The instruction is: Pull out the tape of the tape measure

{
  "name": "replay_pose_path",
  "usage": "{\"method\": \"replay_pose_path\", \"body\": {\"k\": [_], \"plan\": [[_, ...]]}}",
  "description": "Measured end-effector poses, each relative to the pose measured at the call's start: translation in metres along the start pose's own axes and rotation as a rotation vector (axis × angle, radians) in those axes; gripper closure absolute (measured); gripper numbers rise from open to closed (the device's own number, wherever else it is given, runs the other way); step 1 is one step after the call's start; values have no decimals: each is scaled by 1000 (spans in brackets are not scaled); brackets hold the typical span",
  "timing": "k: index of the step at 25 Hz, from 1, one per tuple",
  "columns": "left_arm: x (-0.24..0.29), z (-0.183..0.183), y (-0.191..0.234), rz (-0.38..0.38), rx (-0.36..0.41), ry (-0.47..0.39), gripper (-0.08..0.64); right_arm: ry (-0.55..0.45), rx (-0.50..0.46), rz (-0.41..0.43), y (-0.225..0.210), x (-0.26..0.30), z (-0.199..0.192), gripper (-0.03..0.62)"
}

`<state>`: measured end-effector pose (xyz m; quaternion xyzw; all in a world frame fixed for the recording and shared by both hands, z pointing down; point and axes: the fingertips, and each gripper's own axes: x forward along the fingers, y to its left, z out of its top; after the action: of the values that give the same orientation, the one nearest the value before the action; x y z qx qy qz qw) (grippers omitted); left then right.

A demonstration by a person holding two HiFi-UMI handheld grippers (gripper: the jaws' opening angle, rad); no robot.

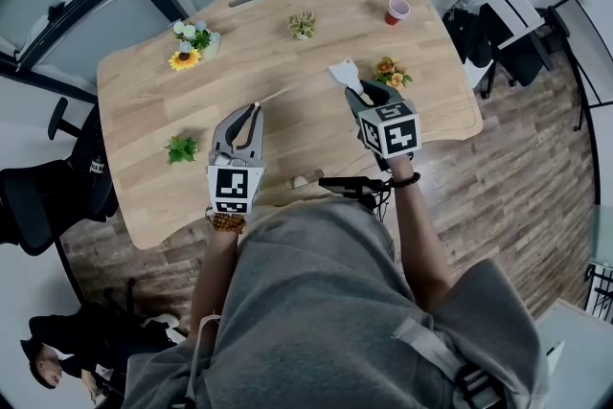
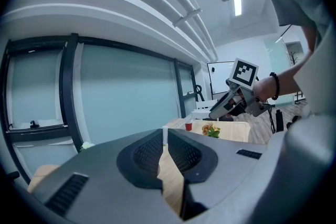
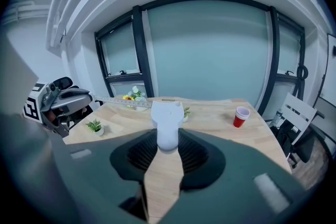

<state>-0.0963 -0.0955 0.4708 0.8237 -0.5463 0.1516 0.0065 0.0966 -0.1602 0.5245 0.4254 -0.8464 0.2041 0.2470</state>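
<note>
While the right gripper [image 3: 167,140] is clamping the white tape measure [image 3: 167,113] at frame centre, apparently to anchor it, the left gripper [image 2: 165,140] is pinching the tape [image 3: 121,100] between nearly closed jaws, seemingly stretching it leftward above the table [image 1: 287,139].

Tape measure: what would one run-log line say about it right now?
right gripper: shut on white case | left gripper: shut on tape end | tape: stretched between both, above table
</note>
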Motion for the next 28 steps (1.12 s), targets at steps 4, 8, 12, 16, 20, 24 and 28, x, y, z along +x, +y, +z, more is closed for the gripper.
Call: {"method": "replay_pose_path", "body": {"k": [4, 8, 12, 16, 20, 24, 28], "plan": [[-4, -8, 13, 21, -31, 5, 525, 0, 6, -12, -8, -3, -2, 462], [-6, -13, 20, 35, -35, 19, 525, 9, -9, -8, -5, -2, -3, 462], [-6, -15, 20, 39, -40, 26, 525, 11, -7, -13, -5, -1, -4, 462], [-11, -21, 26, 55, -58, 32, 525, 15, 0, -37, -12, -2, -7, 462], [-15, -26, 33, 65, -60, 43, 525, 17, 2, -42, -17, -4, -9, 462], [-16, -27, 33, 67, -61, 44, 525, 15, 10, -48, -15, -3, -10, 462], [-17, -28, 32, 65, -56, 47, 525, 14, 13, -52, -15, -2, -11, 462]]}}
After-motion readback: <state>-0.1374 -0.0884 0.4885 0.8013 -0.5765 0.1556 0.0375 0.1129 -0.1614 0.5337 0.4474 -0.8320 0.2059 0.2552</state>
